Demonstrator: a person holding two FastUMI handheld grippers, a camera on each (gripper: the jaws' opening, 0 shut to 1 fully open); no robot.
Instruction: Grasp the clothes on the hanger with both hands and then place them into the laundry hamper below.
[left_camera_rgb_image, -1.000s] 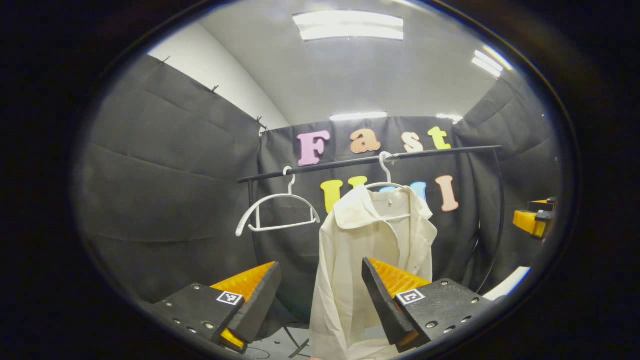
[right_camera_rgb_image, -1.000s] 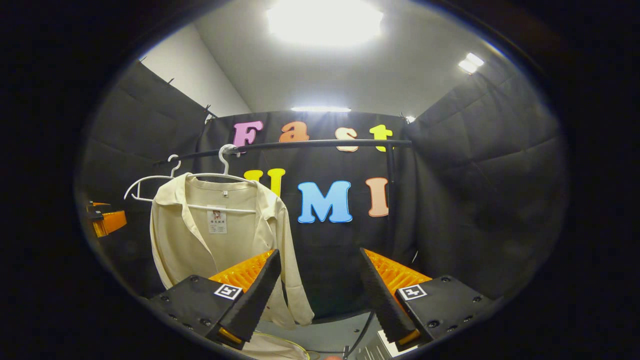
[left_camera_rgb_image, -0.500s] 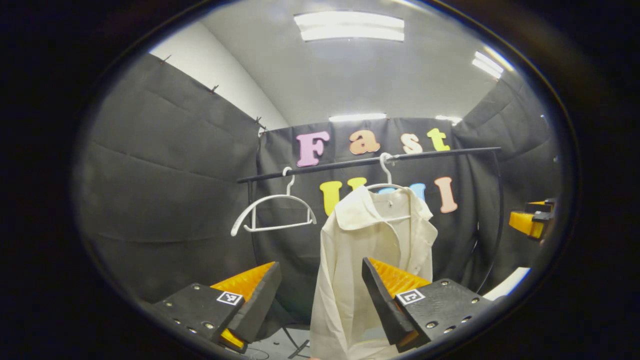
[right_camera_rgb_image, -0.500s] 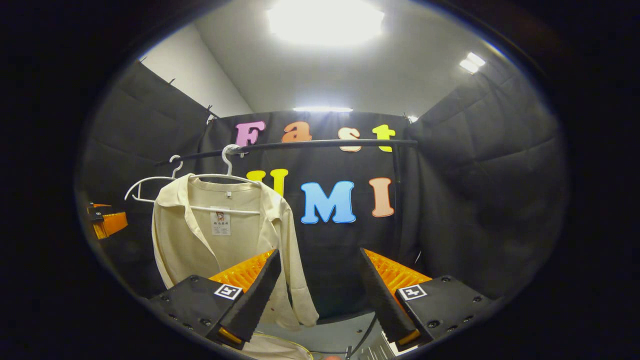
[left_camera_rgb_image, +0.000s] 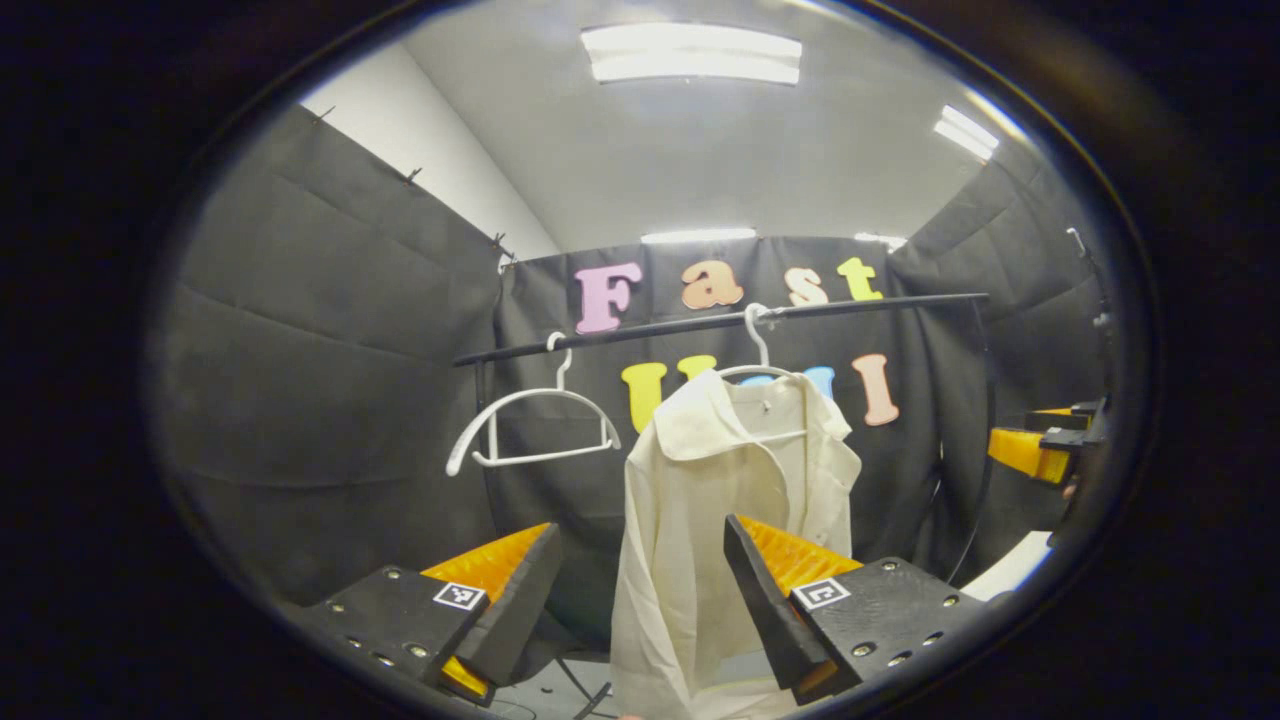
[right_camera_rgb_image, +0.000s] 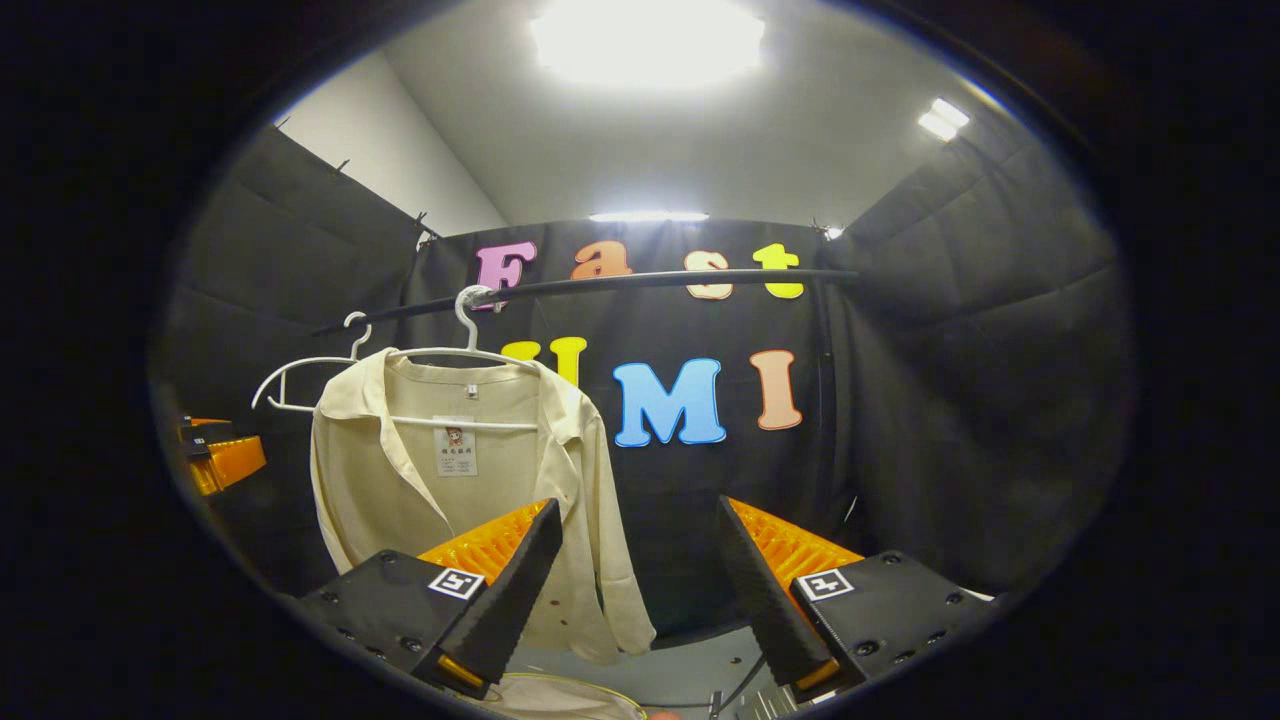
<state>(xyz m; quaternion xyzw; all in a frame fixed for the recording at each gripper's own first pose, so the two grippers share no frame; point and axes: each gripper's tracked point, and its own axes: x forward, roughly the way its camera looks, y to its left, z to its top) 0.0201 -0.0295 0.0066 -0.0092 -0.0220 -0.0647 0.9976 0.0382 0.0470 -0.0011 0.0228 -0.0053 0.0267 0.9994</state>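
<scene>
Left gripper view shows the left claw (left_camera_rgb_image: 640, 590) with its two fingers wide apart and nothing between them, pointing toward the clothes rail (left_camera_rgb_image: 720, 320). The cream shirt (left_camera_rgb_image: 720, 520) hangs on a white hanger (left_camera_rgb_image: 755, 345) from this rail, from the centre down toward 6 o'clock, and it is partly behind the finger on the 5 o'clock side. An empty white hanger (left_camera_rgb_image: 535, 425) hangs beside it, toward 9 o'clock. The other claw is seen far out at 3 o'clock.

In the right gripper view the right claw (right_camera_rgb_image: 635, 590) is also spread open and holds nothing. Here the shirt (right_camera_rgb_image: 480, 500) is toward 9 o'clock of the centre, apart from the claw, and its hanger (right_camera_rgb_image: 470, 335) hooks on the rail (right_camera_rgb_image: 600, 288) above. At 6 o'clock, under the shirt hem, a pale curved rim (right_camera_rgb_image: 570, 695) appears; I think it is the laundry hamper, but too little is visible to be sure.

As I judge it, the step in hand is the approach: neither claw touches the cloth yet. The next move calls for bringing both claws forward to the shoulders of the shirt, one on each side, and closing on the fabric, then lifting it free from the hanger before lowering it.

The shirt looks thin and soft, with an open collar, a label inside the neck, and the front open. Such cloth may slip or catch on the hanger ends.
</scene>
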